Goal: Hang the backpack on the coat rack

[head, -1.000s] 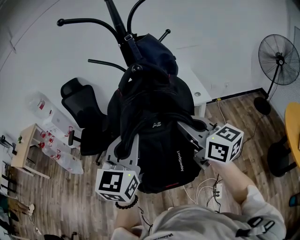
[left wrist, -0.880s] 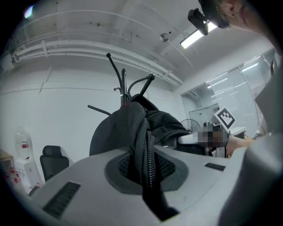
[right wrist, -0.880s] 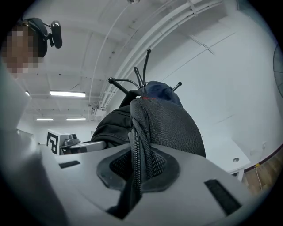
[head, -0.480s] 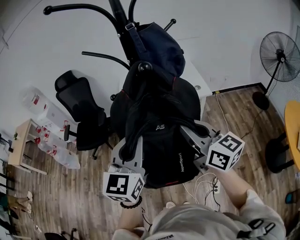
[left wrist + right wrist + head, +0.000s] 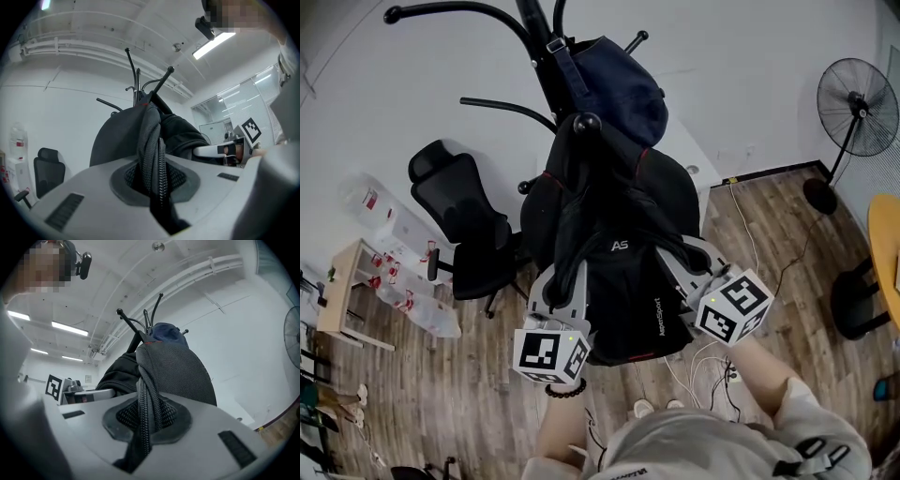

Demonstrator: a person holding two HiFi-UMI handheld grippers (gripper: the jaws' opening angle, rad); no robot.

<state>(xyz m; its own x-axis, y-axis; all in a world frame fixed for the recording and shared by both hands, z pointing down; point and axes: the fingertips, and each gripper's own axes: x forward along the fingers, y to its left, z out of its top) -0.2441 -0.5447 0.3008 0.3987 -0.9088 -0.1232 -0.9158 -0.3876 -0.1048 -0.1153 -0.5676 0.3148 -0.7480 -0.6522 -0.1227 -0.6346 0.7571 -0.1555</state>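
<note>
Left gripper view: the left gripper [image 5: 157, 183] has its jaws nearly together, clamped on a black mesh strap [image 5: 152, 150] of the backpack [image 5: 122, 140]. They have just been easing open a little, but the pads press the strap from both sides. In the right gripper view the right gripper [image 5: 145, 422] is closed the same way on the other strap [image 5: 149, 397], which runs up into the backpack's mesh back panel.

The head view shows both grippers – left [image 5: 561, 286], right [image 5: 682, 267] – at either side of the backpack [image 5: 623, 281], level with each other and held up against the rack [image 5: 539, 37]. The backpack's top lies at a ball-tipped hook [image 5: 586, 122]; whether it hangs from that hook cannot be told. A navy bag [image 5: 619, 84] hangs on the rack just above and behind – touching the backpack's top.

An office chair [image 5: 459, 220] stands close to the left of the backpack, against the wall. White cables [image 5: 712, 366] lie on the wood floor below the right gripper. A fan [image 5: 861, 108] stands well apart at the right, and a small table [image 5: 342, 300] at the far left.
</note>
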